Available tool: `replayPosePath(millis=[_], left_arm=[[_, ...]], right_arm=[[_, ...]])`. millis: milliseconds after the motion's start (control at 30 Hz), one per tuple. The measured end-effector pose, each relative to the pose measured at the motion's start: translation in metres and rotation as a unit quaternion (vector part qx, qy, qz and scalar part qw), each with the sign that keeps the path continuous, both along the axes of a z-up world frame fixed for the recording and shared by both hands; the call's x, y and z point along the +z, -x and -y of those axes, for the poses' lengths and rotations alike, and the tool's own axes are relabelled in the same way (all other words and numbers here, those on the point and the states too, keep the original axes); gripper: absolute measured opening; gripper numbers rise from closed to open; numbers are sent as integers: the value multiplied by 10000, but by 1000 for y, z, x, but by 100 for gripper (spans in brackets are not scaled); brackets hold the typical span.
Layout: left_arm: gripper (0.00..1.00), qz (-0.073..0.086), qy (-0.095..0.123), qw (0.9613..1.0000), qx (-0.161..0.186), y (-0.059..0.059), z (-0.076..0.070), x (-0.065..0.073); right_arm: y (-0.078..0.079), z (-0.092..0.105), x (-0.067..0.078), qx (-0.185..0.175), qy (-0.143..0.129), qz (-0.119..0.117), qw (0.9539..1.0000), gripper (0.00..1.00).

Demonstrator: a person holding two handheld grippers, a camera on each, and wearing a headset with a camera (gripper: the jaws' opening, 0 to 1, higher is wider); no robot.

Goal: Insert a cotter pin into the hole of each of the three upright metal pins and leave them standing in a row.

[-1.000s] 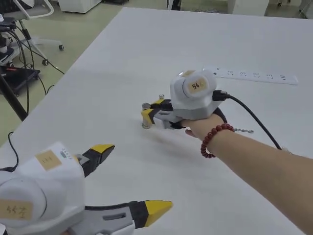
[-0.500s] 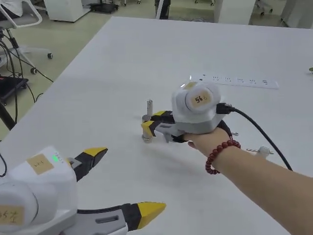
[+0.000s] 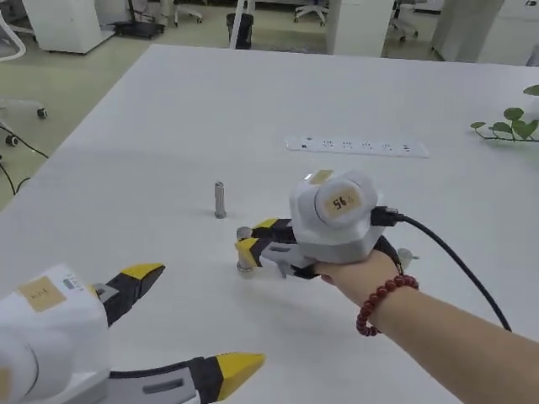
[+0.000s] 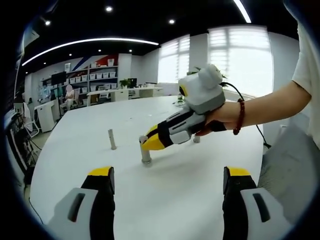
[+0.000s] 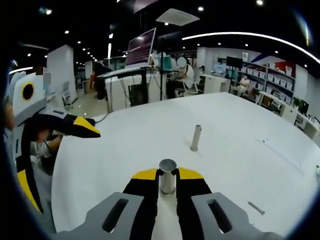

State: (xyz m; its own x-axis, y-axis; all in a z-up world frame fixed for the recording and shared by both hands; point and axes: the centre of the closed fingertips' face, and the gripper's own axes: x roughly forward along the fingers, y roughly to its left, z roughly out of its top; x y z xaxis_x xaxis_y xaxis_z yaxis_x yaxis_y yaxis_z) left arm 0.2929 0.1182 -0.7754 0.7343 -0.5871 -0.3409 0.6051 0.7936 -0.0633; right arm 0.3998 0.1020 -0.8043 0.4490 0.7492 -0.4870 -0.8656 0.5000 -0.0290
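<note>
Three grey cylindrical metal pins on the white surface.

Pin 1 (image 3: 220, 199): stands upright and free, farthest and leftmost, well apart from the others.

Pin 2 (image 5: 167, 183): upright, flat round top, wider foot at the surface. It is clamped between the yellow-tipped fingers (image 5: 145, 175) of the right gripper (image 3: 254, 237), near and right of pin 1.

Pin 3 (image 4: 196, 139): right of pin 2 and mostly hidden behind the hand; orientation not clear.

Cotter pin (image 5: 255, 207): small, slender, lies flat on the surface. No pin visibly carries one.

white workbench (image 3: 168, 126) | power strip (image 3: 358, 146) | bright windows (image 4: 227, 52) | ceiling spotlights (image 4: 108, 8)
</note>
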Motion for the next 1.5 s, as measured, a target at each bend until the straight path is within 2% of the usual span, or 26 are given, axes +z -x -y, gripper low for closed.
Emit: replayPosePath(millis=[567,933,1367,1500], left_arm=[[89,26,35,9998,-193,2,12,4],[88,17,35,9996,-281,5,19,4],[88,21,20,9995,-304,6,20,4],[88,1,0,9995,-317,6,20,3]], right_arm=[[25,35,1,-194,70,-5,9998,12],[33,47,-1,-214,94,-7,9997,12],[41,58,-9,-183,238,21,9995,12],[43,59,-7,-176,167,4,9997,12]])
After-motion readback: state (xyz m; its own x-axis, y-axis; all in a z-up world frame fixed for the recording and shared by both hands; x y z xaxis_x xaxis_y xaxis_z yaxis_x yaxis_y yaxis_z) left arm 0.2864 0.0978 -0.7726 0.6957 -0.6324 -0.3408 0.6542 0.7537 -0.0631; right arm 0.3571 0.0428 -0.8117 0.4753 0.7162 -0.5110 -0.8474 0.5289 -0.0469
